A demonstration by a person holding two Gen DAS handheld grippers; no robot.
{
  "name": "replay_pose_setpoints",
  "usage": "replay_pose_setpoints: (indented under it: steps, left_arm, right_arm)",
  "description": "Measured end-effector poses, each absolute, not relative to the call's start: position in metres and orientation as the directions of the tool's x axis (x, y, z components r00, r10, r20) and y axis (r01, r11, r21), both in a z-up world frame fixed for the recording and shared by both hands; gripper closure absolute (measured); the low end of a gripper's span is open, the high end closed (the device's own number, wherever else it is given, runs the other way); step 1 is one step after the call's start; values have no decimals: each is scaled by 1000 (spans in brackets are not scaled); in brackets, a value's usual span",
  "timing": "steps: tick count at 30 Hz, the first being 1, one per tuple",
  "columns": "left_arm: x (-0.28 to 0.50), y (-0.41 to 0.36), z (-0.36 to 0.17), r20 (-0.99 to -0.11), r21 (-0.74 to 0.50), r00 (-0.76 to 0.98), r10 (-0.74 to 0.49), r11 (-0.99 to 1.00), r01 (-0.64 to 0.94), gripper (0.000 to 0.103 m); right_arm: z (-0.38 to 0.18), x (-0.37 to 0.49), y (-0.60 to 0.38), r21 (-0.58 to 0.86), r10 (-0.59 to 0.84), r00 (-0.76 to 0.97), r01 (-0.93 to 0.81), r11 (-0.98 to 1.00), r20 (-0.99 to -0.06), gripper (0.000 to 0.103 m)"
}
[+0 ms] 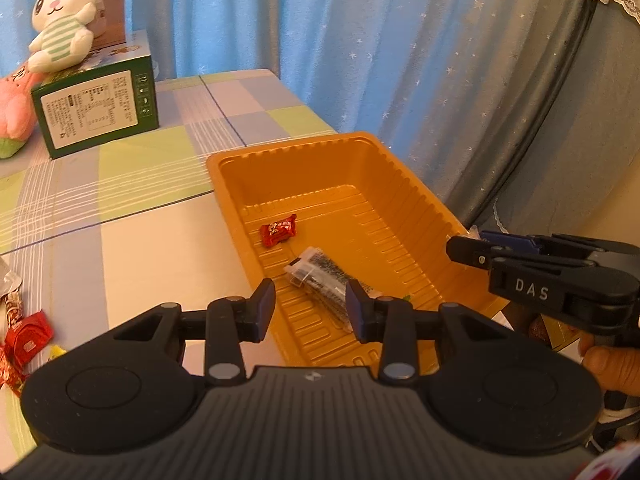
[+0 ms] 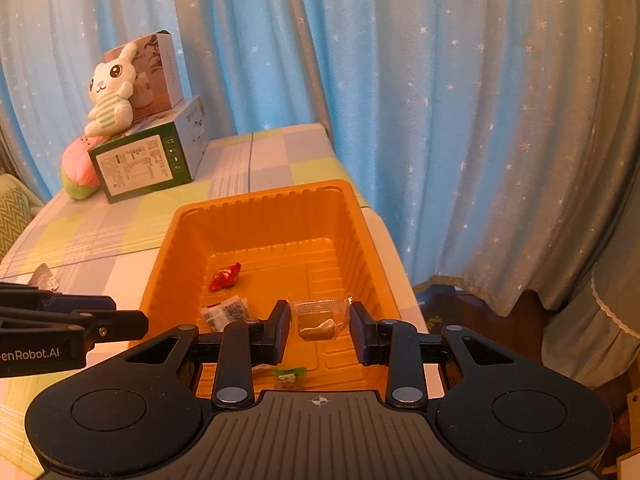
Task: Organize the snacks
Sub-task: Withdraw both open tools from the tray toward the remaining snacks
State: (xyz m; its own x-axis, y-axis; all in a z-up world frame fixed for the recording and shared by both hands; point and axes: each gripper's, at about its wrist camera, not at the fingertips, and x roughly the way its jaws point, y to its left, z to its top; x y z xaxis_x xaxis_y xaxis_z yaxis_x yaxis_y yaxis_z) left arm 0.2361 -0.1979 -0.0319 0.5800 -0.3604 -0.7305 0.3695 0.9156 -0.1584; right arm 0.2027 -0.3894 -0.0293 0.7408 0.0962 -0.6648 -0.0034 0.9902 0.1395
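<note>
While both grippers hang over the orange tray (image 2: 362, 236), the left gripper (image 1: 311, 306) and right gripper (image 2: 320, 326) stand with jaws spread wide and empty. Inside the tray lie a red candy (image 2: 225, 277) toward 11 o'clock, a dark printed packet (image 2: 226, 312) at 9 o'clock, a clear wrapped snack (image 2: 320, 318) at centre and a green sweet (image 2: 290, 375) at 6 o'clock. More red-wrapped snacks (image 1: 24, 336) wait on the table (image 1: 152, 240) at 8 o'clock in the left view. Risks: crowded grippers may collide, and a nudge to the tray, which sits near the table's edge, may push it off.
</note>
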Motion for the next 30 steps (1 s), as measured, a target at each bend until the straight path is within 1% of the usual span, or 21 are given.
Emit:
replay_pose_setpoints:
  steps: [4,5,6,8,18,30]
  left_arm:
    - [234,-191,-33,-730,-162,581,-360,917,365,69]
    - [234,-190,-32,-730,-163,581,-360,917,363,69]
    - [234,-188,-33,-730,-163,582,-359,918,361,69]
    - [233,-184,-32,-730,-164,584,-355,920,355,69]
    - [224,-172,-30,-728,-165,591,-348,925,342,68]
    - [207,-160,-7,-703,-157,624,-341,930,332,67]
  right_arm:
    - [-28,206,-388,184,128,752,-9,983,-647,69]
    - [-27,207,-389,212,150,756,-15,977,-637,60]
    - [-27,208,-389,237,167,758,-17,971,-631,48]
    - [-26,209,-391,266,180,763,-11,964,-621,37]
    - [-15,201,-393,255,151,769,16,967,-621,37]
    - [8,183,-379,219,137,782,-1,976,-608,37]
